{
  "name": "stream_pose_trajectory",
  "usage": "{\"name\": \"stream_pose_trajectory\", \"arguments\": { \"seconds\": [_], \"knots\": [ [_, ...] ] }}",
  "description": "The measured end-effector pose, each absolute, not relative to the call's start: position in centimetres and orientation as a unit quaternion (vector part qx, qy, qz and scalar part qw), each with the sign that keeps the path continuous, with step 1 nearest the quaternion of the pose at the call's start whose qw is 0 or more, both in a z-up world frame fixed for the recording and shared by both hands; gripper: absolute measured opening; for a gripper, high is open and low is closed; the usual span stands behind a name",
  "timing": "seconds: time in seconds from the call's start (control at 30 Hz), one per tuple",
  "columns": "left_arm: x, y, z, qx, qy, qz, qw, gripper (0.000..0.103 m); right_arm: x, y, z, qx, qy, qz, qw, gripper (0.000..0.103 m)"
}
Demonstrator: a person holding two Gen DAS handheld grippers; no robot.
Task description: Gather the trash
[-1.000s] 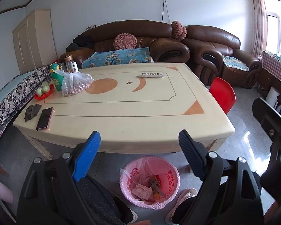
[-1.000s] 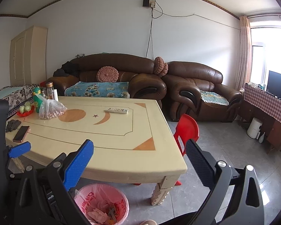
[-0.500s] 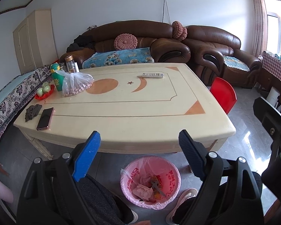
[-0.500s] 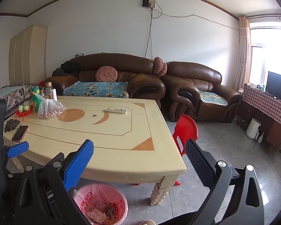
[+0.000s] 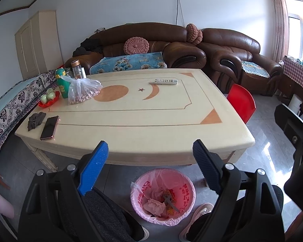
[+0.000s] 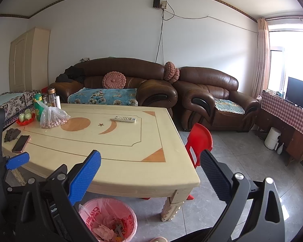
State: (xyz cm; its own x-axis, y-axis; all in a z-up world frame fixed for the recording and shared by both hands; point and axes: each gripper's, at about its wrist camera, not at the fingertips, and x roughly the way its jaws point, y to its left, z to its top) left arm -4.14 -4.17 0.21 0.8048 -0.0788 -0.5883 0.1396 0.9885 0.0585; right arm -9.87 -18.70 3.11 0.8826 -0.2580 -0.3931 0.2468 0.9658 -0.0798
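Both ribbed tongs, left (image 5: 149, 153) and right (image 6: 150, 162), are gaping empty over the glossy table's rounded edge (image 5: 171, 151); the crinkly pink-lined bin (image 5: 163, 195) is sitting below.

One table (image 5: 131, 129) is seen, with one remote control (image 5: 165, 81), one phone (image 5: 49, 127), one clear plastic bag (image 5: 81, 90), one green bottle (image 5: 62, 83) and one red dish (image 5: 48, 100). One pink-lined bin (image 5: 163, 195) and one red chair (image 5: 241, 102) are counted on the floor.
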Motion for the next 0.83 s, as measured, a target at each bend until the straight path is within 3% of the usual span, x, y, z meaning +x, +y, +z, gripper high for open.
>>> {"name": "stream_pose_trajectory", "arguments": {
  "seconds": [0.83],
  "knots": [
    [-3.70, -3.83, -0.78, 0.048, 0.326, -0.061, 0.942, 0.085, -9.95, -19.08, 3.25, -0.008, 0.203, -0.128, 0.971, 0.096]
  ]
}}
